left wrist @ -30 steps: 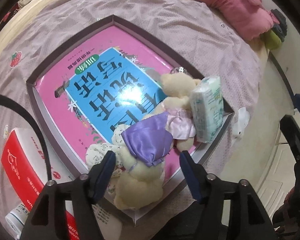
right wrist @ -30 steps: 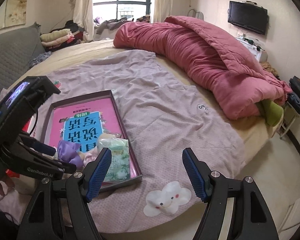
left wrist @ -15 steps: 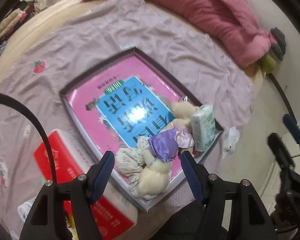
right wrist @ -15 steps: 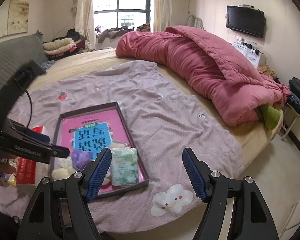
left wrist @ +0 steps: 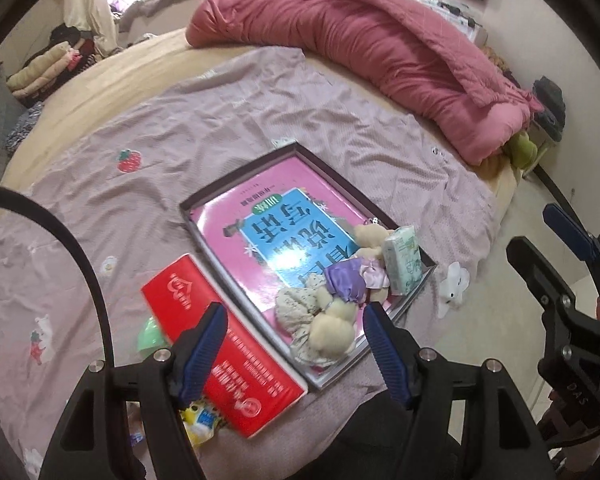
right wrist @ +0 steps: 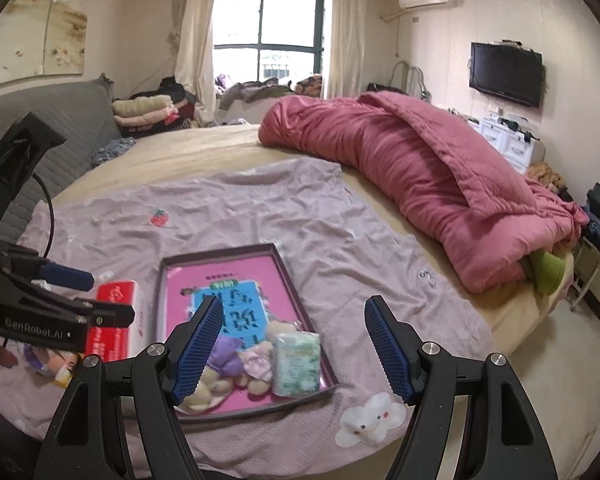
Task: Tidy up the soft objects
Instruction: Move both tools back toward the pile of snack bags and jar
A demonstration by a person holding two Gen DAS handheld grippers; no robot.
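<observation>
A shallow dark-rimmed box [left wrist: 236,188] [right wrist: 288,272] with a pink and blue picture inside lies on the lilac sheet. At its near end sit a cream plush bear with a purple bow [left wrist: 336,320] [right wrist: 224,356], a second bear in a pink dress [left wrist: 370,240] [right wrist: 256,362] and a pale green tissue pack [left wrist: 403,261] [right wrist: 298,362]. My left gripper [left wrist: 296,342] hangs open well above the box's near end, nothing between its fingers. My right gripper [right wrist: 294,344] also stands open and empty, high above the box.
A red carton [left wrist: 220,356] [right wrist: 114,320] lies left of the box, with a green ball [left wrist: 150,336] and a yellow packet [left wrist: 202,420] beside it. A pink quilt [left wrist: 380,64] [right wrist: 420,180] is heaped along the bed's far right. The bed edge and floor [left wrist: 500,280] lie right.
Both grippers have risen and pulled back from the box, so the plush toys look smaller and more of the bed shows. The toys and tissue pack stay in the box.
</observation>
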